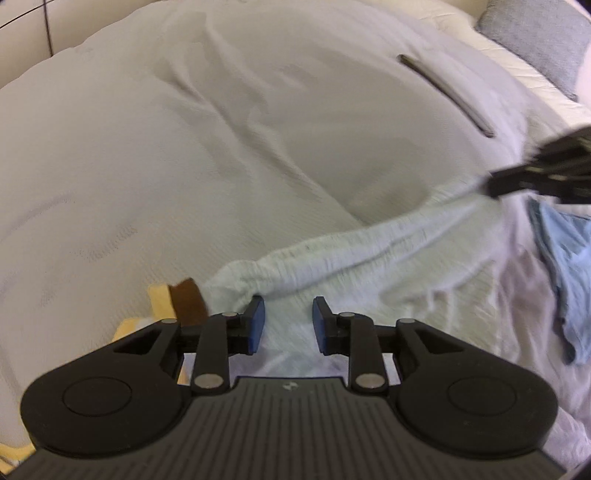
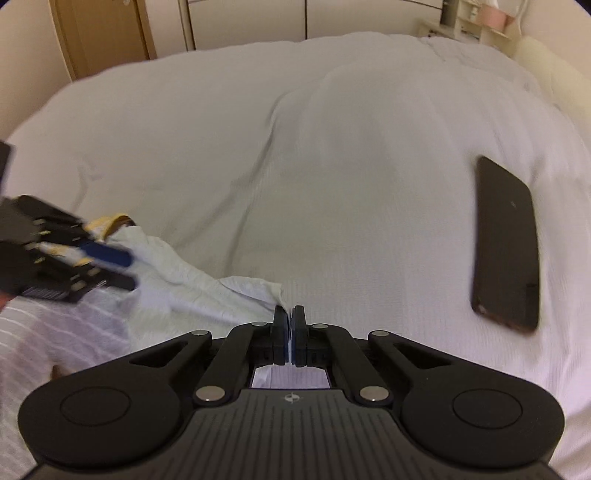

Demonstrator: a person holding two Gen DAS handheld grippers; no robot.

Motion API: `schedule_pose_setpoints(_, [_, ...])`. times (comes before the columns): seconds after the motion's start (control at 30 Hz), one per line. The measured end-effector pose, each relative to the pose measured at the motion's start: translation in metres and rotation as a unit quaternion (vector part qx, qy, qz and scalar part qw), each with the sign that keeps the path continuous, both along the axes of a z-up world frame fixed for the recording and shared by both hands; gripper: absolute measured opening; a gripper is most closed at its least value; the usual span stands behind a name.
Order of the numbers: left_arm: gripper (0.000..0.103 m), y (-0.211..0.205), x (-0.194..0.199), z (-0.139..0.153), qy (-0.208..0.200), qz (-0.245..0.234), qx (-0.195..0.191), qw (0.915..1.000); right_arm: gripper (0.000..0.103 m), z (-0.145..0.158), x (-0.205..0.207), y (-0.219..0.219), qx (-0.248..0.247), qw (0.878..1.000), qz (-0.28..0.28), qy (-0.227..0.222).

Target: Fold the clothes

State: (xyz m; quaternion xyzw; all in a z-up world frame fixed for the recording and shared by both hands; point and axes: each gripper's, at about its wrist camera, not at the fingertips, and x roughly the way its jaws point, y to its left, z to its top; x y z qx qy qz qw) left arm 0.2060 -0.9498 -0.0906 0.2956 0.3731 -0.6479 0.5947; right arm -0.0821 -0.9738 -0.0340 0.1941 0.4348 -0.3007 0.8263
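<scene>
At lower centre, the right gripper (image 2: 289,334) clenched a pale garment's (image 1: 369,254) edge; the left gripper (image 1: 288,325), fingers parted, probably needed the opposite edge held taut.

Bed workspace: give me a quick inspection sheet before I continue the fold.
Surface: white bedspread, wrinkled.
Job's things: pale garment stretched between both grippers; blue cloth lying beside it.
Clutter: dark phone on the bedspread.
Grippers: left gripper open over the garment's gathered edge; right gripper shut on a corner.
Cables: nothing seen.
Surroundings: grey pillow, wooden door.
</scene>
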Motion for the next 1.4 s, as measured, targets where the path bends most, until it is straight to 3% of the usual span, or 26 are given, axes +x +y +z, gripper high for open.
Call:
schedule_pose_setpoints(0.07, [0.023, -0.007, 0.008, -0.003, 0.003, 0.020, 0.004, 0.9998, 0.000, -0.005, -0.007, 0.005, 0.015, 1.000, -0.003, -0.009])
schedule_pose_setpoints(0.17, [0.023, -0.012, 0.027, -0.003, 0.037, 0.071, 0.001, 0.9967, 0.025, -0.013, -0.016, 0.014, 0.037, 0.999, -0.007, -0.023])
schedule_pose_setpoints(0.3, [0.023, -0.015, 0.041, 0.000, 0.054, 0.111, -0.002, 0.9923, 0.034, -0.023, -0.029, 0.024, 0.066, 0.997, -0.013, -0.041])
schedule_pose_setpoints(0.4, [0.023, -0.014, 0.033, 0.011, 0.042, 0.084, -0.014, 0.9955, 0.038, -0.030, -0.039, 0.032, 0.088, 0.994, -0.017, -0.055])
schedule_pose_setpoints(0.5, [0.023, -0.004, 0.016, 0.026, 0.075, 0.019, -0.043, 0.9961, 0.039, -0.038, -0.049, 0.041, 0.109, 0.991, -0.022, -0.069])
schedule_pose_setpoints(0.57, [0.024, 0.001, 0.000, 0.028, 0.087, -0.035, -0.042, 0.9947, 0.049, -0.048, -0.049, 0.035, 0.131, 0.987, -0.042, -0.085])
schedule_pose_setpoints(0.7, [0.025, -0.002, -0.035, 0.017, 0.068, -0.131, -0.009, 0.9890, 0.046, -0.067, -0.048, 0.025, 0.174, 0.974, -0.083, -0.119])
schedule_pose_setpoints(0.77, [0.025, -0.007, -0.040, 0.010, 0.057, -0.134, -0.003, 0.9892, 0.004, -0.063, -0.054, 0.024, 0.174, 0.974, -0.097, -0.108])
schedule_pose_setpoints(0.87, [0.025, -0.016, -0.046, -0.001, 0.042, -0.139, 0.005, 0.9894, 0.003, -0.052, -0.064, 0.027, 0.161, 0.976, -0.112, -0.089])
schedule_pose_setpoints(0.97, [0.025, -0.028, -0.034, -0.007, 0.046, -0.086, 0.001, 0.9952, 0.003, -0.038, -0.072, 0.044, 0.133, 0.983, -0.107, -0.062])
schedule_pose_setpoints(1.1, [0.025, -0.031, -0.008, -0.003, 0.074, -0.023, -0.011, 0.9970, 0.004, -0.048, -0.077, 0.056, 0.179, 0.979, -0.097, -0.031])
schedule_pose_setpoints(1.17, [0.029, -0.025, 0.000, 0.002, 0.072, -0.020, -0.018, 0.9970, 0.012, -0.050, -0.080, 0.060, 0.181, 0.979, -0.093, -0.017])
schedule_pose_setpoints(1.3, [0.032, -0.010, 0.011, 0.014, 0.062, -0.031, -0.030, 0.9971, 0.032, -0.020, -0.086, 0.050, 0.111, 0.987, -0.097, -0.058])
schedule_pose_setpoints(1.4, [0.032, -0.001, 0.007, 0.010, 0.055, -0.028, -0.029, 0.9977, 0.041, -0.004, -0.070, 0.034, 0.068, 0.992, -0.056, -0.087])
